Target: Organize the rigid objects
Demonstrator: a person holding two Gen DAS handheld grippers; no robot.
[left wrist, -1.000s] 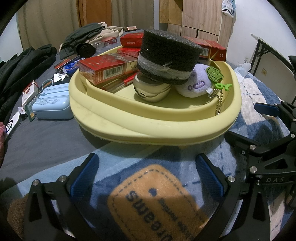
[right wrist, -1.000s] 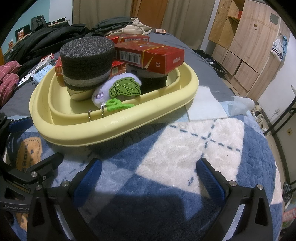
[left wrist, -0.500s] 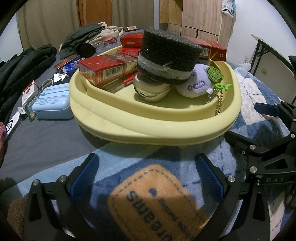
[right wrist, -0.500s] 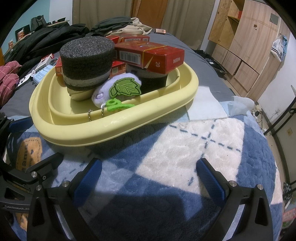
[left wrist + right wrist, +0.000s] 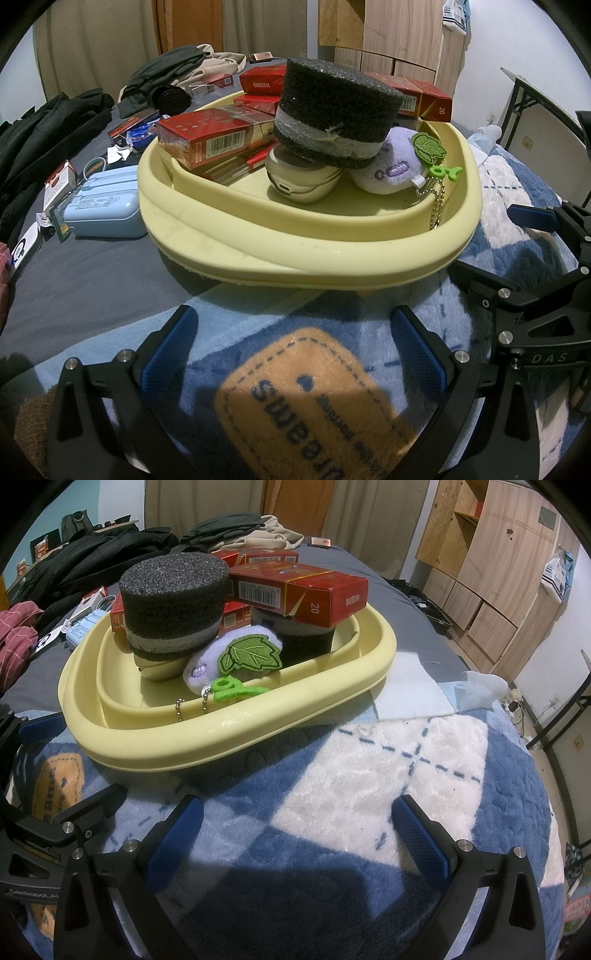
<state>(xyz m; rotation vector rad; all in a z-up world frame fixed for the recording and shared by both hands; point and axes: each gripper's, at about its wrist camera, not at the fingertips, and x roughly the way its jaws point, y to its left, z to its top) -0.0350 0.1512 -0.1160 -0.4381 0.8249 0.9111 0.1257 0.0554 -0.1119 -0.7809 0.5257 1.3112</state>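
I am holding both my claws low over the plush blanket (image 5: 369, 775), just short of the yellow basin (image 5: 295, 254). My left gripper (image 5: 295, 350) is standing wide open with nothing between its blue pads, hanging over the tan patch (image 5: 310, 391) stitched into the blanket. My right gripper (image 5: 295, 830) is spread just as wide and is gripping nothing, hovering over a white and blue check of the blanket.

The basin is sitting partly on the blanket and partly on the grey sheet (image 5: 92, 273), its long axis running roughly left to right across my left view, its near rim facing my claws. Inside it, a dark foam cylinder (image 5: 336, 110) is standing upright, round face up, resting on a cream rounded case (image 5: 303, 181). Just beside it, a lilac plush toy (image 5: 388, 170) is lying with its green leaf tag (image 5: 430, 147) turned toward the basin's right end, and its bead chain (image 5: 437, 206) is draping down the inner wall. A red carton (image 5: 210, 136) is lying flat at the left end, barcoded end pointing at me. In my right view another red carton (image 5: 299, 590) is lying across a second dark foam block (image 5: 306, 642), its long axis running left to right and its end marked 20 facing right.

Outside the basin, a pale blue case (image 5: 103, 210) is lying on the sheet just beside its left rim.
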